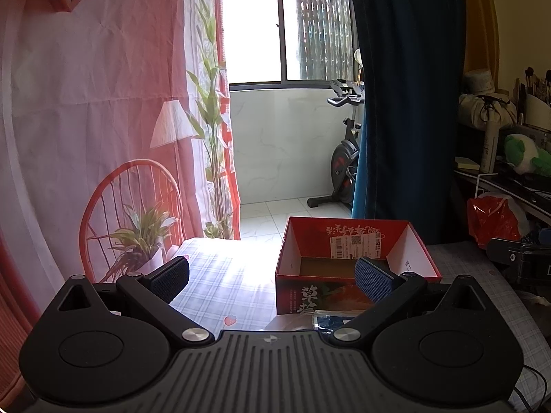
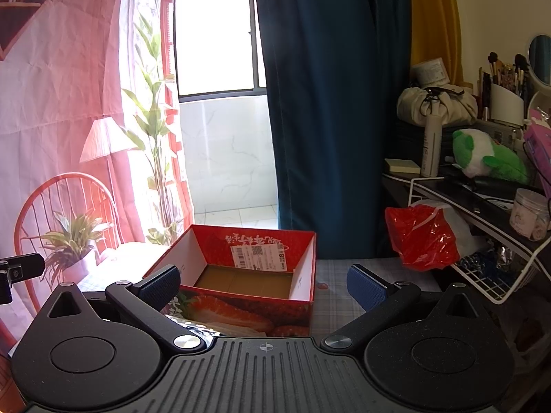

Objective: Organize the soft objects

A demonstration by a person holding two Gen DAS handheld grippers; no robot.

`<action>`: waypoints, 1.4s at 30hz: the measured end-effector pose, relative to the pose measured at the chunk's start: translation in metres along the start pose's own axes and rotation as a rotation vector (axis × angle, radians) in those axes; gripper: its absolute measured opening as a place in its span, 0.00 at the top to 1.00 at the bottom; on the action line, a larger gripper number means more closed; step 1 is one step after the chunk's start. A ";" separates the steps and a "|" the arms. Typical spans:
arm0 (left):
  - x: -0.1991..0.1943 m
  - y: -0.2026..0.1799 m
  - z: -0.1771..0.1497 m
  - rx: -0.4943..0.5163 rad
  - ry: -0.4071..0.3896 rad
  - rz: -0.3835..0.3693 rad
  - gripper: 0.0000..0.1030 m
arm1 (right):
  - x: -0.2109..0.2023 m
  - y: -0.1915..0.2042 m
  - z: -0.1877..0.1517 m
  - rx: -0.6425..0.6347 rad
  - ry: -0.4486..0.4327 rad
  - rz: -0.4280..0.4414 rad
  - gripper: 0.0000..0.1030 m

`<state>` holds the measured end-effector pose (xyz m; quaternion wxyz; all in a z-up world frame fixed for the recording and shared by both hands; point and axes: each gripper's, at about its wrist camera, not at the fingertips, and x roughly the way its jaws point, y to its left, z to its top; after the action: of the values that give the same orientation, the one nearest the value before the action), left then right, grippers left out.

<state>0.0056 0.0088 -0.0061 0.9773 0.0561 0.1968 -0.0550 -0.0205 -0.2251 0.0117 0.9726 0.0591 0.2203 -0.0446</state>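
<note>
An open red strawberry-print cardboard box (image 1: 356, 241) (image 2: 303, 268) stands on the checked tablecloth; its brown floor is bare. A green and white plush toy (image 2: 489, 156) (image 1: 523, 155) lies on the cluttered shelf at the right. My left gripper (image 1: 272, 277) is open and empty, held above the table just in front of the box's near left corner. My right gripper (image 2: 263, 285) is open and empty, its fingers straddling the box's near wall from above. A silver packet (image 1: 330, 321) lies on the table against the box front.
A white wire rack (image 2: 482, 285) and a red plastic bag (image 2: 423, 237) crowd the right side. The shelf holds a bottle (image 2: 432, 144), a cloth bag (image 2: 434, 103) and brushes. A dark blue curtain (image 2: 327, 103) hangs behind the box. The sunlit checked table (image 1: 224, 285) extends left.
</note>
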 end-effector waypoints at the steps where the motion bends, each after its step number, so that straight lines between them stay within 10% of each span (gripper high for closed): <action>1: 0.000 0.000 0.000 0.000 0.000 0.000 0.00 | 0.000 0.000 0.000 0.000 0.000 0.000 0.00; 36: 0.045 -0.001 -0.025 0.009 0.033 0.053 0.00 | 0.037 0.001 -0.036 -0.030 -0.049 0.078 0.00; 42: 0.078 0.000 -0.043 0.006 0.092 0.002 0.00 | 0.074 0.003 -0.064 -0.022 0.063 0.114 0.01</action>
<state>0.0608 0.0075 -0.0764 0.9670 0.0618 0.2415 -0.0520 0.0194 -0.2180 -0.0777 0.9667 0.0624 0.2475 0.0152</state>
